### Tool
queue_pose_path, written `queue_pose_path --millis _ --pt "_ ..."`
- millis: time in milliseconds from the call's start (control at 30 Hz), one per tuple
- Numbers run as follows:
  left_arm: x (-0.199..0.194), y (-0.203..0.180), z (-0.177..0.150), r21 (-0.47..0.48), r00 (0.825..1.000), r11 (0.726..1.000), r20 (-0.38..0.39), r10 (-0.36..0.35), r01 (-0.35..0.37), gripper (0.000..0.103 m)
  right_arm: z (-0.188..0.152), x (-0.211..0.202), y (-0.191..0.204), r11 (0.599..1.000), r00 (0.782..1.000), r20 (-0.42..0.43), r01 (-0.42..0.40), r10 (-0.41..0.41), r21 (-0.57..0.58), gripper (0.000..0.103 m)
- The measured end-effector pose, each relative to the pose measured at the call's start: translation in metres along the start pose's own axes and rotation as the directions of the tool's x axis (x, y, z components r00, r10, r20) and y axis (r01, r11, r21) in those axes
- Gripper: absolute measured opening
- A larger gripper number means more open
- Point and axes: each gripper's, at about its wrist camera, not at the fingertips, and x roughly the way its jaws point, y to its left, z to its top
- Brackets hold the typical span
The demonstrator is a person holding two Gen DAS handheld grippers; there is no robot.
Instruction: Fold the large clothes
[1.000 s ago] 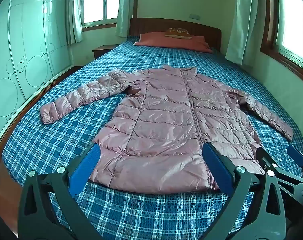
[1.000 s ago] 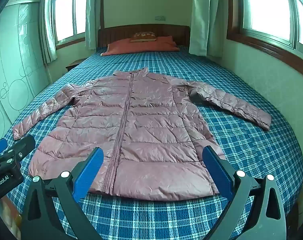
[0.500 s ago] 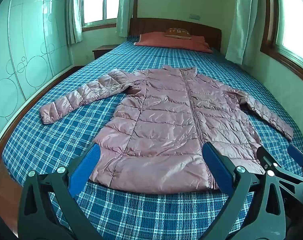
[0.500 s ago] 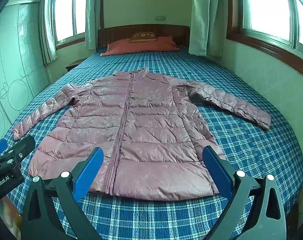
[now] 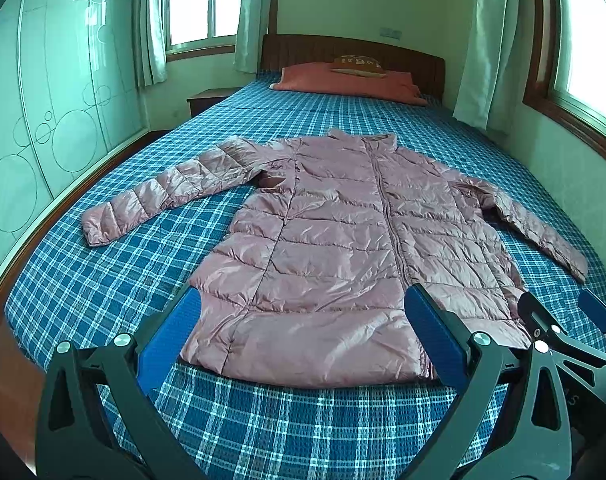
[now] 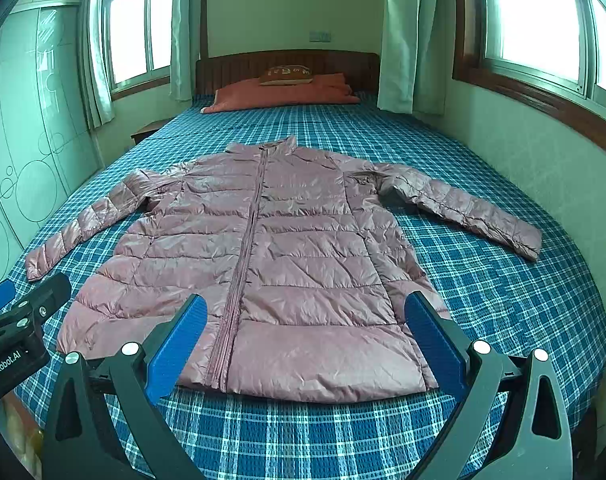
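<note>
A pink quilted puffer jacket point(image 5: 335, 248) point(image 6: 263, 256) lies flat on the bed, zipped, collar toward the headboard, both sleeves spread out to the sides. My left gripper point(image 5: 303, 320) hovers open above the hem, nothing between its blue pads. My right gripper point(image 6: 303, 322) is likewise open over the hem, a little to the right of the zipper. In the left wrist view the right gripper point(image 5: 571, 320) shows at the right edge; in the right wrist view the left gripper point(image 6: 19, 312) shows at the left edge.
The bed has a blue plaid cover point(image 5: 283, 432) point(image 6: 323, 432). An orange pillow point(image 6: 283, 92) and a small cushion point(image 6: 287, 74) lie by the wooden headboard. A green wardrobe point(image 5: 43, 120) stands left, a wall with windows point(image 6: 543, 152) right, a nightstand point(image 5: 211, 98) at the far left.
</note>
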Motion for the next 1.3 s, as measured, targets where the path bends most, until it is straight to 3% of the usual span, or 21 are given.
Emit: queue_pose_path --millis 1300 --pt "0.0047 0.0014 -0.0058 -0.001 1.000 1.000 -0.021 -0.004 0.004 0.101 -0.0012 0.0019 0.0007 1.000 1.000 -0.001 0.000 0.000 -0.001 0.098"
